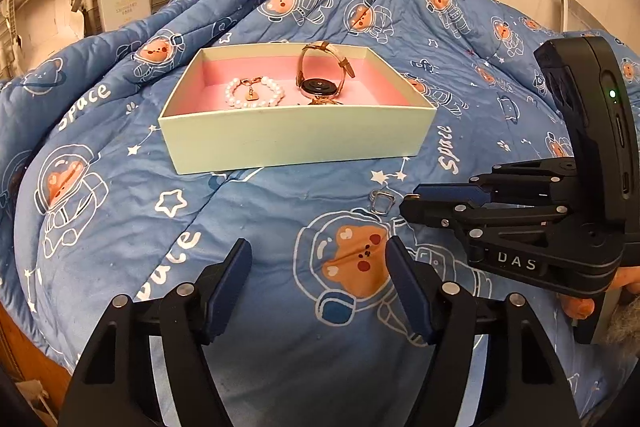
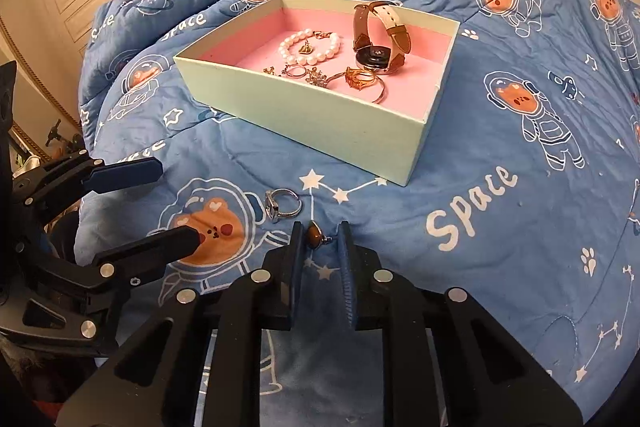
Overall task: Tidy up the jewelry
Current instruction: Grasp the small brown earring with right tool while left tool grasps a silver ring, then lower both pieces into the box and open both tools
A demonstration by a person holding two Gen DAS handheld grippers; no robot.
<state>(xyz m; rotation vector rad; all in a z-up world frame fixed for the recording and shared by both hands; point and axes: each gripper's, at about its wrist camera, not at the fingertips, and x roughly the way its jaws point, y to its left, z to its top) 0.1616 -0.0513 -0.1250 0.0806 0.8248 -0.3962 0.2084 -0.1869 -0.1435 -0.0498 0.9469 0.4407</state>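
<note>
Pink-lined box (image 2: 304, 115) on the bed already holds watch (image 2: 376, 39), pearl bracelet (image 2: 310, 47) and rings; silver ring (image 2: 282, 205) remains on quilt (image 2: 480, 187); right hand-held gripper (image 2: 320, 239) pinches amber-stone ring (image 2: 314, 233); left hand-held gripper (image 1: 320, 255) spread, empty.

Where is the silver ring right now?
Right wrist view: silver ring lies on the blue quilt, left of the right gripper, near the box.

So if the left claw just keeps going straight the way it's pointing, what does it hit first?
Most likely the blue quilt itself: the left claw is open with nothing between its fingers and tilts down at bare fabric. The green box lies further along that line, though depth is hard to judge.
</note>
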